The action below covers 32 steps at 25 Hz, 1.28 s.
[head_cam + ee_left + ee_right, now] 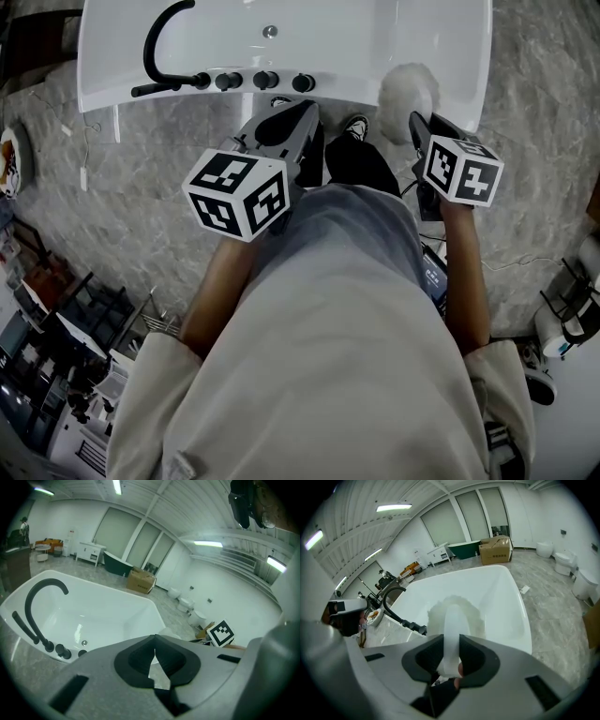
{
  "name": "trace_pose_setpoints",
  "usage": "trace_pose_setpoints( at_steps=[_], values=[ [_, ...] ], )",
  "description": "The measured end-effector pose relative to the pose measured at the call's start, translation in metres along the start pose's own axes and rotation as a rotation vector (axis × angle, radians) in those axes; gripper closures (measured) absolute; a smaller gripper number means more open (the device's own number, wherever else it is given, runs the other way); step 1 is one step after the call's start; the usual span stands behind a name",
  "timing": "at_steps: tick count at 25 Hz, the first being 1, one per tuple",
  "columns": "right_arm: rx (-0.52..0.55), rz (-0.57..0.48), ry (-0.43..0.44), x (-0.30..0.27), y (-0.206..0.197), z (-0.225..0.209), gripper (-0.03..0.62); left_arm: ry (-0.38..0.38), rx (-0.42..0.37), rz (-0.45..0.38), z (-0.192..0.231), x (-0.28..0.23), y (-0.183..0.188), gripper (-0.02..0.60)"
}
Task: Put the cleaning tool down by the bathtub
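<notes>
The cleaning tool is a white brush with a fluffy round head (408,89) and a pale handle (452,630). My right gripper (419,127) is shut on that handle, and the right gripper view shows the pads (471,660) pressing it from both sides. The head hangs over the near right rim of the white bathtub (103,56). My left gripper (305,117) is held beside the tub's front edge with nothing in it. In the left gripper view its fingertips (154,651) meet, so it is shut and empty.
A black curved faucet (159,42) and black knobs (265,81) sit on the tub's near rim. The person's shoes (356,124) stand on the grey marble floor right below. Racks (56,337) crowd the lower left. A cardboard box (496,549) and toilets (565,559) stand beyond the tub.
</notes>
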State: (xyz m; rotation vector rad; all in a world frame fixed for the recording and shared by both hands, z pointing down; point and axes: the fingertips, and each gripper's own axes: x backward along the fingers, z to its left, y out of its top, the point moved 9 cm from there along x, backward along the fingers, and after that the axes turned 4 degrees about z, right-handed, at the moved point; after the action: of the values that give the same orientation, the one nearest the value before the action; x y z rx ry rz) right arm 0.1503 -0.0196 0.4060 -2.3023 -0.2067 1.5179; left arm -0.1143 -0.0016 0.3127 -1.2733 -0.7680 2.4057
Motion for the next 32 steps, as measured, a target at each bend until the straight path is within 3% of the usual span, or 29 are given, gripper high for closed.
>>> trace_pose_setpoints(
  at_steps=[17, 32],
  values=[
    [0.081, 0.111, 0.009, -0.033, -0.007, -0.002, 0.510, 0.015, 0.007, 0.008, -0.003, 0.003, -0.006, 0.578],
    [0.224, 0.164, 0.043, -0.053, -0.010, -0.005, 0.510, 0.041, 0.009, 0.012, -0.009, 0.003, -0.004, 0.578]
  ],
)
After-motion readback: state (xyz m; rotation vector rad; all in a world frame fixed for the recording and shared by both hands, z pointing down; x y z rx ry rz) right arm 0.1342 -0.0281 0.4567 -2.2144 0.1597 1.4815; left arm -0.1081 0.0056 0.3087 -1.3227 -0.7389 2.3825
